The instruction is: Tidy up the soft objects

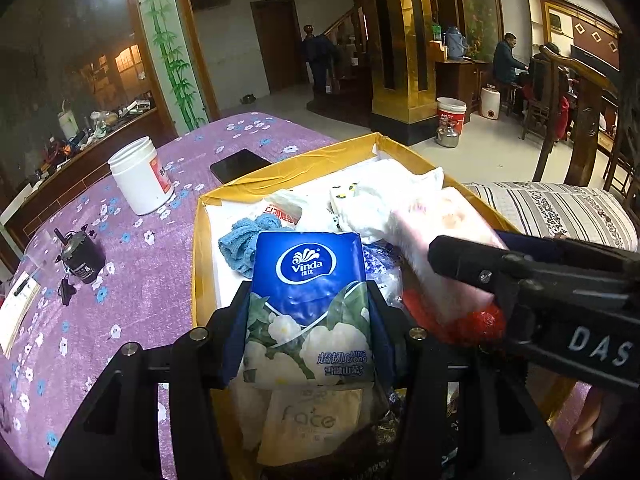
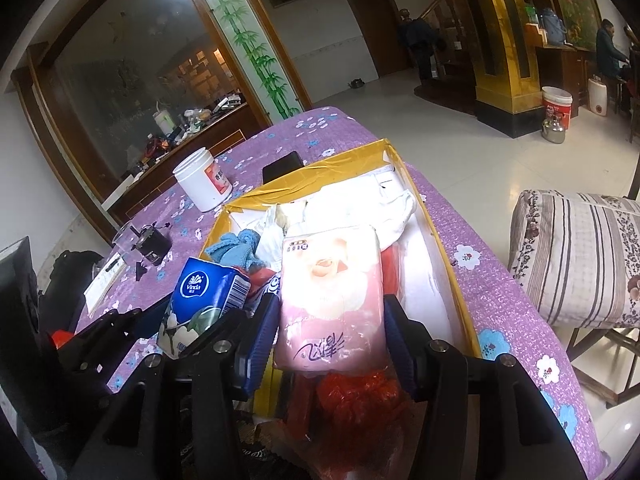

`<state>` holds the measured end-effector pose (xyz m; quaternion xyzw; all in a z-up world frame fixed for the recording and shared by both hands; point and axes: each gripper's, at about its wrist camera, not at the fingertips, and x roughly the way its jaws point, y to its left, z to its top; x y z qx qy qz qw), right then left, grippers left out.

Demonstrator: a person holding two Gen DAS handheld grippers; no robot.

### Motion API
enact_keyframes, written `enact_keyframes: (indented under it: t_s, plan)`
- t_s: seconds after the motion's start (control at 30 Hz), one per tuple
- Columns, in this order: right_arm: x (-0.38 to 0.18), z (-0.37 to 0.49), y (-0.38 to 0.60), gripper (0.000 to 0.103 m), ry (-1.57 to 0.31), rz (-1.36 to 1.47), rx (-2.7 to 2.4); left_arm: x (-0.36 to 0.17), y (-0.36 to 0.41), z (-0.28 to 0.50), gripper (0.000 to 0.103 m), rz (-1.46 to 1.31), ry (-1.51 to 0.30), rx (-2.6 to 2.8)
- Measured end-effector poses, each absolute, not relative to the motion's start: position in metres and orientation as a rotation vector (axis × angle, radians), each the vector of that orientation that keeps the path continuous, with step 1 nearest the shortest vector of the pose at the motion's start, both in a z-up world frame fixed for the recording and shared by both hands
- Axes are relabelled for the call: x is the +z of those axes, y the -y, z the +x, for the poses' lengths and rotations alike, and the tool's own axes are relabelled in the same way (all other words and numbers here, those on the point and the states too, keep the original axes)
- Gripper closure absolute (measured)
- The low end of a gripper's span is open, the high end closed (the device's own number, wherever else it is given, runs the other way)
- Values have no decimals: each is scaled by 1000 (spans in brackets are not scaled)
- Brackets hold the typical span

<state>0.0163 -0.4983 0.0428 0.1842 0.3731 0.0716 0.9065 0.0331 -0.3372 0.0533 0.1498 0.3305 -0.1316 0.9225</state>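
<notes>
My left gripper (image 1: pixel 308 320) is shut on a blue Vinda tissue pack (image 1: pixel 310 304), held above the yellow cardboard box (image 1: pixel 280 160). The pack also shows in the right wrist view (image 2: pixel 204 300). My right gripper (image 2: pixel 330 328) is shut on a pink tissue pack (image 2: pixel 332 292), held over the same box (image 2: pixel 320 164); this pack shows blurred in the left wrist view (image 1: pixel 436 240). Inside the box lie a blue knitted cloth (image 1: pixel 248 244), white cloths (image 1: pixel 384 196), a beige "face" tissue pack (image 1: pixel 312 420) and a red plastic bag (image 2: pixel 356 400).
The box sits on a purple flowered tablecloth (image 1: pixel 120 320). A white plastic jar (image 1: pixel 140 176), a black phone (image 1: pixel 240 164) and a small black motor (image 1: pixel 82 256) lie left of the box. A striped cushion on a chair (image 2: pixel 576 256) stands to the right.
</notes>
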Motion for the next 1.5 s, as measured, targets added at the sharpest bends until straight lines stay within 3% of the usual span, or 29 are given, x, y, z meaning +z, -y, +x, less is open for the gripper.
enact_keyframes:
  t_s: [0.63, 0.77, 0.9, 0.97, 1.5]
  plan:
    - [78, -15, 496, 35, -685, 365, 124, 76, 329, 9, 36, 303, -590, -269]
    - [84, -21, 496, 24, -671, 365, 111, 78, 322, 2, 24, 286, -581, -289]
    - [91, -32, 495, 17, -643, 355, 84, 78, 313, -11, 20, 275, -554, -331]
    - [93, -37, 493, 8, -634, 349, 68, 76, 308, -17, 20, 283, -581, -348]
    - [88, -55, 457, 1, -615, 288, -9, 62, 263, -51, 16, 256, -640, -429]
